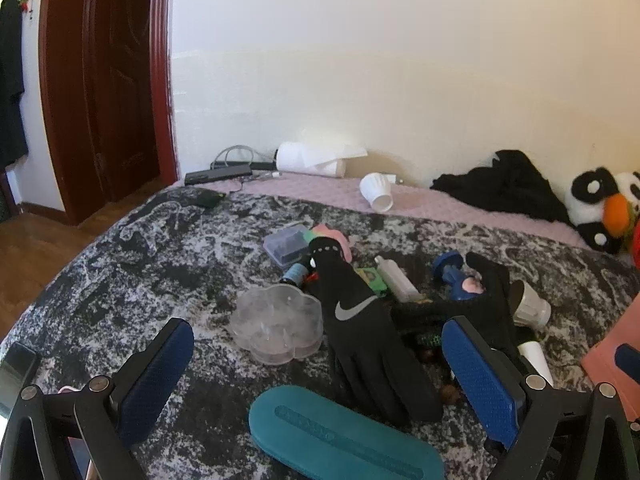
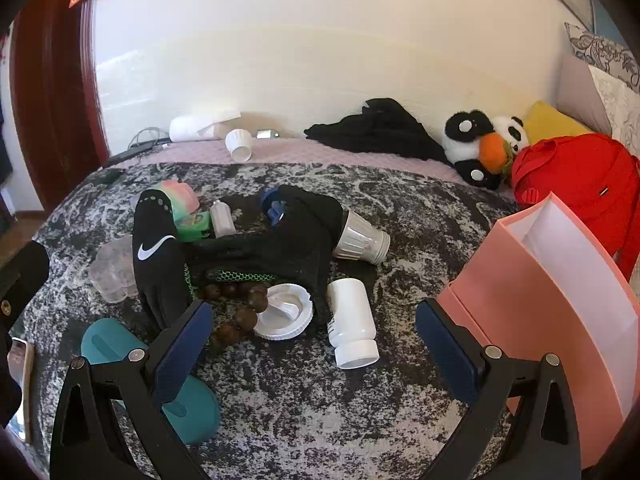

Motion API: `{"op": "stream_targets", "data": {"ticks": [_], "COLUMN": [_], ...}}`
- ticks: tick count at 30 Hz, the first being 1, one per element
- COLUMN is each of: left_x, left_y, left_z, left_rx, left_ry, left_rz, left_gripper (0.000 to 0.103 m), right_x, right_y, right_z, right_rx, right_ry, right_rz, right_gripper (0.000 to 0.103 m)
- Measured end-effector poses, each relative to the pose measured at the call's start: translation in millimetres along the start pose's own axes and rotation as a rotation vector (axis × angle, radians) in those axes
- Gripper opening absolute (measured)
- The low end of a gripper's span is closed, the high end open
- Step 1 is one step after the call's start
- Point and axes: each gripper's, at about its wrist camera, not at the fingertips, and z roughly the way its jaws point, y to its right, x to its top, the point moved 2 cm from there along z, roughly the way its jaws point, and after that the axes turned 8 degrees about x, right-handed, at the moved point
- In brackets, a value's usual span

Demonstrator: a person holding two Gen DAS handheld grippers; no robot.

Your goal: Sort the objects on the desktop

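A pile of small objects lies on a black-and-white mottled cover. A black Nike glove (image 1: 360, 328) (image 2: 160, 264) lies across it beside a second black glove (image 2: 280, 240). Near them are a clear flower-shaped box (image 1: 276, 326), a teal case (image 1: 340, 436) (image 2: 176, 400), brown beads (image 2: 240, 312), a white lid (image 2: 284, 312) and a white bottle (image 2: 352, 324). My left gripper (image 1: 316, 364) is open and empty, hovering over the glove's fingers. My right gripper (image 2: 314, 344) is open and empty, just in front of the lid and bottle.
A pink open box (image 2: 560, 312) stands at the right. A red bag (image 2: 584, 184), a panda toy (image 2: 476, 148), black clothing (image 2: 380, 128) and a white cup (image 2: 239, 145) lie behind. A phone (image 1: 16, 372) lies at the left edge.
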Motion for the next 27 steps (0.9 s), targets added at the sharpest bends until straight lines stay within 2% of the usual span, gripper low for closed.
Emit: {"op": "stream_targets", "data": {"ticks": [7,14,27], "left_x": [-5.8,-2.5,0.8], "left_y": [-1.0,-6.2,-12.2], "left_z": [-2.5,8.5,6.9], "left_rx": [0.003,0.023,0.038], "left_ry": [0.003,-0.041,-0.033], "left_rz": [-0.002,0.018,0.01], "left_gripper": [0.102,0.102,0.102], "right_x": [0.7,-0.6,-0.8], "right_y": [-2.6,3.4,2.4], "right_z": [0.4,-1.2,-20.6], "right_rx": [-0.009,-0.015,-0.008], "right_ry": [0.006,0.004,0.046], "right_rz": [-0.001,0.015,0.057], "right_gripper": [0.103,0.103,0.103]}}
